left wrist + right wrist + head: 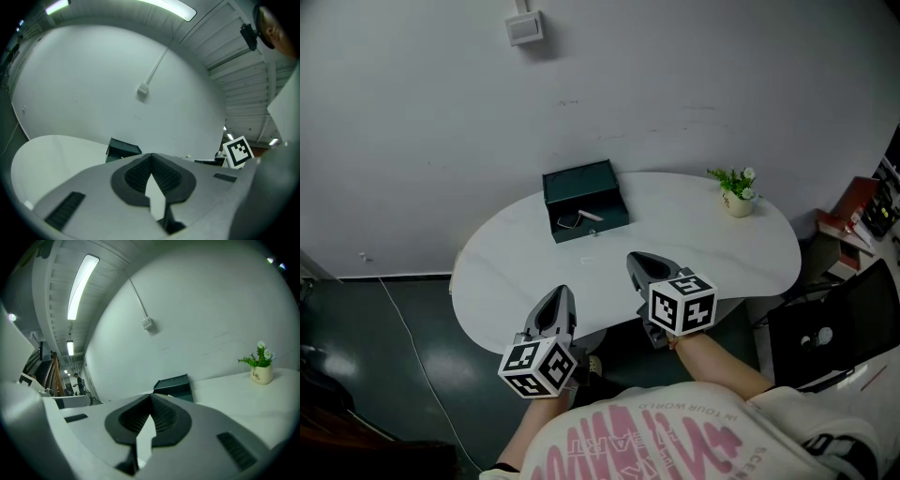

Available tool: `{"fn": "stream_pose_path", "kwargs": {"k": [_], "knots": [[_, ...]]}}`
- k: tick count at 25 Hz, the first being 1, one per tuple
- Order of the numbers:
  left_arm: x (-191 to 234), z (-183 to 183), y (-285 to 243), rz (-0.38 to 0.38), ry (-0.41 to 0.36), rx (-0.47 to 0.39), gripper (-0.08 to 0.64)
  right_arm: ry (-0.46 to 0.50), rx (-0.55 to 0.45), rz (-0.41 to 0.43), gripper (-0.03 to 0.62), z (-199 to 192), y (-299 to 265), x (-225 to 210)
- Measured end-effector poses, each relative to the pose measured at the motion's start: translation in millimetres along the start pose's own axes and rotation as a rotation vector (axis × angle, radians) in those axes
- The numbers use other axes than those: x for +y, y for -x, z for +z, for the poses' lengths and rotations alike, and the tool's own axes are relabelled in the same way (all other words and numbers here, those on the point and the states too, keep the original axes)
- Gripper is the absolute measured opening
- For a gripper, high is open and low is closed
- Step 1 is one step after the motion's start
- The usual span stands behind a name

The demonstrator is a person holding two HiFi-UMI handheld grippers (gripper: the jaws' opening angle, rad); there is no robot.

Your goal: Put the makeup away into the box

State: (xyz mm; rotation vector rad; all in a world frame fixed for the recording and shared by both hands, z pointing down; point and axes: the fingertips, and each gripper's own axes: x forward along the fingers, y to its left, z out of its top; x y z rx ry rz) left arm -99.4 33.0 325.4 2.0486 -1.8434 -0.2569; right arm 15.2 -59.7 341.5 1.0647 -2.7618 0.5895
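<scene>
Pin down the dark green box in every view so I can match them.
Head view: dark green box at centre, on the far edge of the white table.
Left gripper view: box left of centre, above the jaws.
Right gripper view: box right of centre, above the jaws.
Shared landmark: small white wall fixture above the box.

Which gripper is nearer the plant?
The right gripper, at the head view's right. It reaches over the table toward the end where the plant stands, while the left gripper sits at the near edge, farther left.
</scene>
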Motion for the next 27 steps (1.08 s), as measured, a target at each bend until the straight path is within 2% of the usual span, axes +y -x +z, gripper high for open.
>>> {"fn": "stream_pose_path", "kwargs": {"k": [15,27], "knots": [[-8,-35,15,0.033,0.049,0.029,0.003,0.046,0.083,0.012,-0.002,-38,19,-8],[-12,-37,9,0.033,0.054,0.022,0.003,0.048,0.101,0.021,-0.002,-41,17,-15]]}}
